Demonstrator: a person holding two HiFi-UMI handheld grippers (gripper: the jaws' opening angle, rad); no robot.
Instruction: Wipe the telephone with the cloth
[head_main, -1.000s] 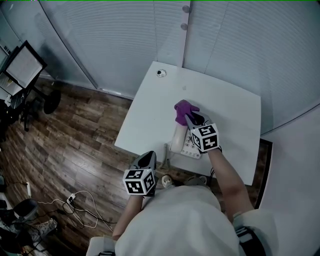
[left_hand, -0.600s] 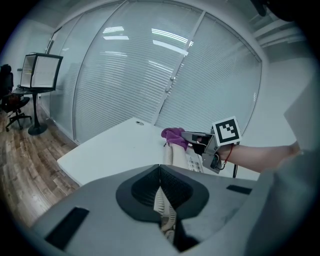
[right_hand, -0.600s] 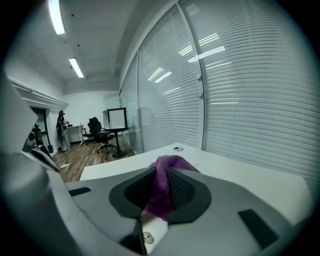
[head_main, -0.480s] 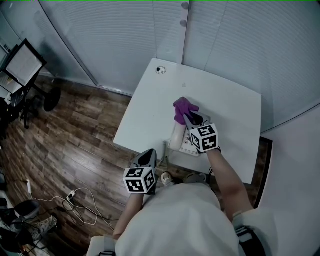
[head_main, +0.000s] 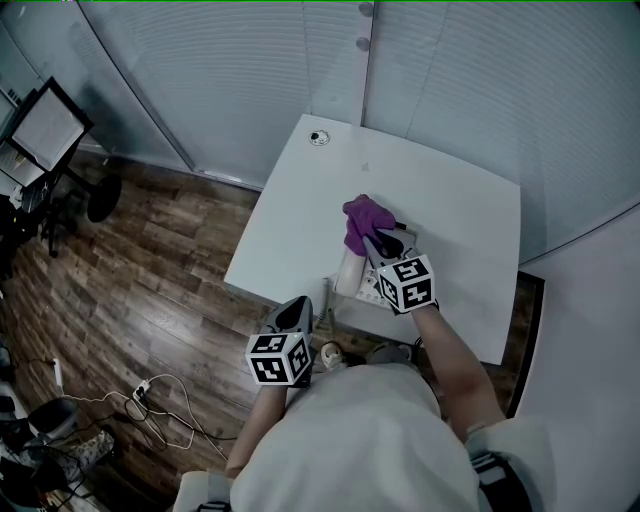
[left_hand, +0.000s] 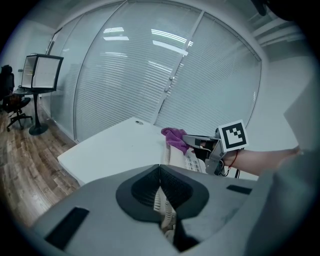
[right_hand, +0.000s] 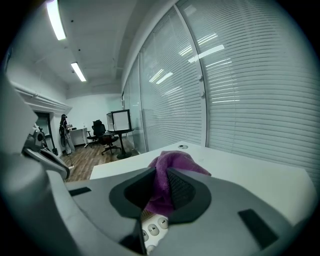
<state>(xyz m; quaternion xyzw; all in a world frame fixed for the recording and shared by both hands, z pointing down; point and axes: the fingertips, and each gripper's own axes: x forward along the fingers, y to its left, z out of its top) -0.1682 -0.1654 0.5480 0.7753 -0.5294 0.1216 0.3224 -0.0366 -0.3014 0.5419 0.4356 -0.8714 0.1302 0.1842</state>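
A white telephone (head_main: 349, 274) lies near the front edge of the white table (head_main: 290, 230). My right gripper (head_main: 372, 238) is shut on a purple cloth (head_main: 358, 220), which rests on the phone's far end. In the right gripper view the cloth (right_hand: 167, 172) hangs pinched between the jaws, with phone keys (right_hand: 154, 228) just below. My left gripper (head_main: 296, 310) hovers off the table's near edge, shut with nothing in it. In the left gripper view its closed jaws point at the phone's coiled cord (left_hand: 161, 202), with the cloth (left_hand: 174, 136) and my right gripper (left_hand: 191, 141) beyond.
A round cable grommet (head_main: 319, 138) sits at the table's far corner. Glass walls with blinds (head_main: 250, 70) close the back and right. On the wood floor at left are a monitor on a stand (head_main: 45, 130) and loose cables (head_main: 150, 400).
My right gripper has slid a little along the phone toward me and to the left, carrying the purple cloth. The left gripper has stayed where it was.
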